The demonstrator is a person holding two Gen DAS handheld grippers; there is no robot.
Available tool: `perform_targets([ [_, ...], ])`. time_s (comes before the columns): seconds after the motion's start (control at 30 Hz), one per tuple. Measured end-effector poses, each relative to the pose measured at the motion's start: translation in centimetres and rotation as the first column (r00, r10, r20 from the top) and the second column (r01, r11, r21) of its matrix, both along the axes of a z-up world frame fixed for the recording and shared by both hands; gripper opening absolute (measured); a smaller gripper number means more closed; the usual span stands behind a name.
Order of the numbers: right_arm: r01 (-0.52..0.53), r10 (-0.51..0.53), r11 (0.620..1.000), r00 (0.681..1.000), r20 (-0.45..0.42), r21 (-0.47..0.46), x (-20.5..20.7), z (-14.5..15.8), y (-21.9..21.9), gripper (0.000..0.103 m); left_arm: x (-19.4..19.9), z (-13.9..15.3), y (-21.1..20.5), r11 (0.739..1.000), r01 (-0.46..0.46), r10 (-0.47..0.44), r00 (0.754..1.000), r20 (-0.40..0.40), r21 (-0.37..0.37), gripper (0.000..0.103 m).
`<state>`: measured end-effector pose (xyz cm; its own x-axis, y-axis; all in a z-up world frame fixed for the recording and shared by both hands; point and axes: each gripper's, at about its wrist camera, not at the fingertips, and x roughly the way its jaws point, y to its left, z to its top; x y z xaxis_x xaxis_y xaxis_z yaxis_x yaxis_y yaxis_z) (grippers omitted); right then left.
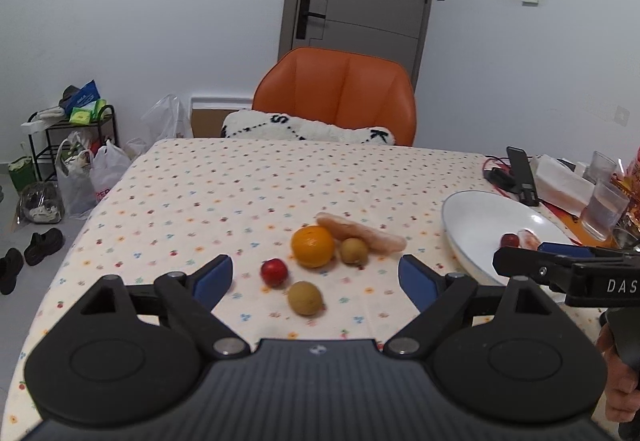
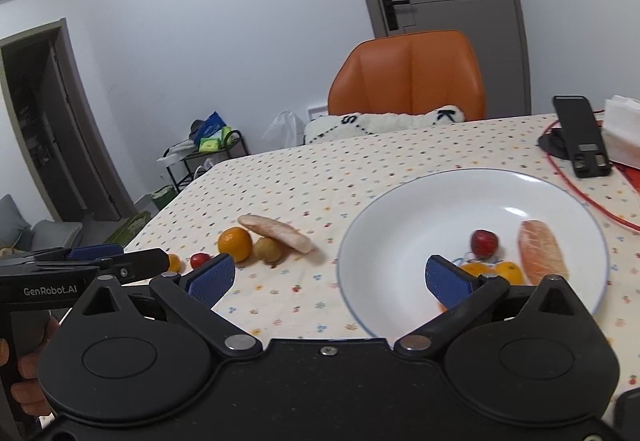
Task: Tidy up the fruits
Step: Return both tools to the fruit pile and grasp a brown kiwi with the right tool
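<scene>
On the dotted tablecloth lie an orange, a small red fruit, two brown round fruits and a pale pink fruit segment. My left gripper hovers open just before this cluster, with nothing between its fingers. To the right stands a white plate holding a red fruit, a pink segment and two small oranges. My right gripper is open and empty at the plate's near left rim. The same cluster's orange shows left of the plate.
An orange chair with a white cushion stands at the table's far side. A phone on a stand, a tissue pack, a red cable and two glasses crowd the right. The table edge drops off at the left.
</scene>
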<state>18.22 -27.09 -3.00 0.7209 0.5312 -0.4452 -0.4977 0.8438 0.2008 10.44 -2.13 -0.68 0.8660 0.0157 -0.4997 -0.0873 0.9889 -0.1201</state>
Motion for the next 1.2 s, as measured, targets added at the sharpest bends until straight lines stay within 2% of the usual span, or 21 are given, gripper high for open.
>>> perform_targets([
  [0.2, -0.033, 0.033, 0.999, 0.999, 0.003, -0.016, 0.1, 0.1, 1.8, 0.102, -0.1, -0.9, 1.6, 1.000, -0.024, 0.024, 1.000, -0.018, -0.011, 0.089],
  [0.5, -0.097, 0.096, 0.995, 0.995, -0.021, -0.026, 0.7, -0.1, 4.6, 0.085, 0.1, -1.9, 4.2, 0.997, -0.073, 0.072, 0.997, -0.027, -0.031, 0.088],
  [0.63, -0.132, 0.131, 0.991, 0.991, -0.035, -0.029, 0.9, -0.3, 6.0, 0.078, 0.2, -2.2, 5.2, 0.996, -0.083, 0.082, 0.996, -0.026, -0.037, 0.084],
  [0.9, -0.198, 0.194, 0.979, 0.978, -0.072, -0.050, 1.1, -1.0, 8.8, 0.067, 0.5, -2.8, 6.6, 0.995, -0.084, 0.082, 0.996, -0.038, -0.058, 0.069],
  [1.2, -0.247, 0.236, 0.965, 0.965, -0.117, -0.085, 1.3, -2.2, 11.6, 0.056, 1.3, -3.6, 7.5, 0.994, -0.071, 0.067, 0.996, -0.055, -0.079, 0.056],
])
